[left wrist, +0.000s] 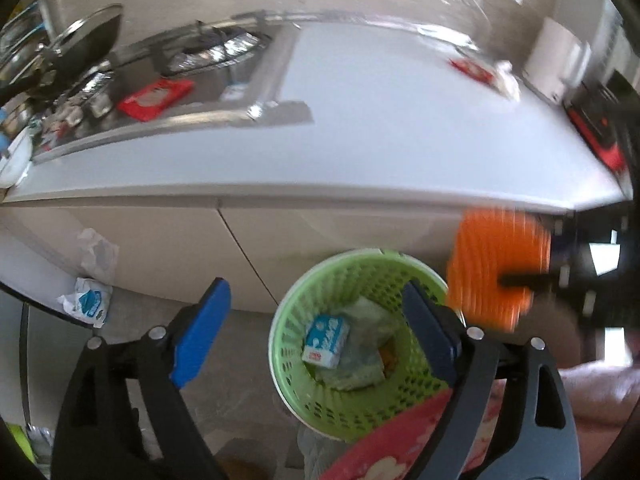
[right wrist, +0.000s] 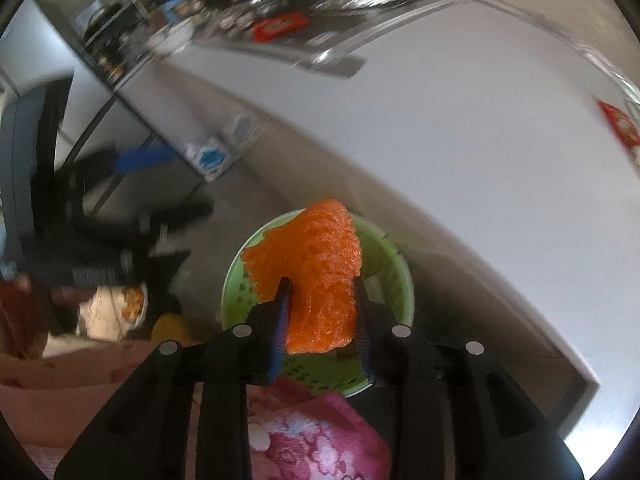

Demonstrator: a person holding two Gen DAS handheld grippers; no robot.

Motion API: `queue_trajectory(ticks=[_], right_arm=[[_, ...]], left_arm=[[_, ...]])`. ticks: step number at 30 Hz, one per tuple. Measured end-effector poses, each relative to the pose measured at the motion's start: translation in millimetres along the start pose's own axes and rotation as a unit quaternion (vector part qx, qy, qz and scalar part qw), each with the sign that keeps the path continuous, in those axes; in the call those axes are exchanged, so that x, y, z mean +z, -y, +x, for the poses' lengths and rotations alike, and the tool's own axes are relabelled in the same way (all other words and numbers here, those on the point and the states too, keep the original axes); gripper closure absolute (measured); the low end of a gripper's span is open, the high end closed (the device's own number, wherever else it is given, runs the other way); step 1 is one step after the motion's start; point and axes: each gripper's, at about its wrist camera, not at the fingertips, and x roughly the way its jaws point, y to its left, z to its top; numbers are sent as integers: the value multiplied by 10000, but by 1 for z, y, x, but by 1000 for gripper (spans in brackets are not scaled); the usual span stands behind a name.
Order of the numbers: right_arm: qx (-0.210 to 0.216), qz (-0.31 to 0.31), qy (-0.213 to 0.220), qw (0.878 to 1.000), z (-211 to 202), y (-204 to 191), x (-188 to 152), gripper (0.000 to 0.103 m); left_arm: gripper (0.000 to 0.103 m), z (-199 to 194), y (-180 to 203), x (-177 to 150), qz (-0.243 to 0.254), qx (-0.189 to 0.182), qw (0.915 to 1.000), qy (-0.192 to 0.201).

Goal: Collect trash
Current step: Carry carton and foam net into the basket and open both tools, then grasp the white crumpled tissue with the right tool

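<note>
**Orange netting poised over the green bin**

The right hand-held gripper (right wrist: pixel 322 320) holds a wad of orange foam netting (right wrist: pixel 316 276) pinched between its jaws, directly above the green perforated basket (left wrist: pixel 288 344) that stands on the floor in front of the desk (left wrist: pixel 360 128). The left hand-held gripper (left wrist: pixel 316 332) hangs over the same basket with its jaws wide and nothing between them; a small blue-and-white carton (left wrist: pixel 326 340) and crumpled wrappers already lie inside. The step in hand looks like the drop of the netting. The next move calls for the right jaws to part while centred over the rim, since the light netting could cling to a pad or fall outside. A red packet (left wrist: pixel 472 70) remains on the desk, and a crumpled blue-and-white wrapper (left wrist: pixel 90 300) lies by the cabinet foot
</note>
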Motion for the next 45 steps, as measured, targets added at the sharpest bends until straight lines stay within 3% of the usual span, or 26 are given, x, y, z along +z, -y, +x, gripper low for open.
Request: queue_trajectory(ticks=[2,4,8,15,18,26,36,45], right_arm=[[101,-77,-166,9998,10,-4,-3,59],[167,-54,-351,9992,20,-6,-5,42],[229,24,-467,9986,27,-5,-6,39],[64,373,-163,9991,7,15,-4,31],[-159,592,2,9981,-4,33,-1,23],[-916,1005,402,9899,-35,89,-3,13],[-1771,1368,866,9708,-67,163,8,5],[-2294,1531,1237,9532,-74,248,47,3]], left_arm=[[17,-2,-5,5,-107,41,9999,61],[17,-2,-8,9,-184,75,9998,92],[17,-1,-8,13,-223,125,9996,132],[16,3,-2,22,-310,28,9994,153],[12,6,6,31,-215,-20,9996,158],[8,10,35,70,-56,-246,9991,337],[8,26,79,123,251,-456,9976,464],[8,49,120,162,392,-589,9963,496]])
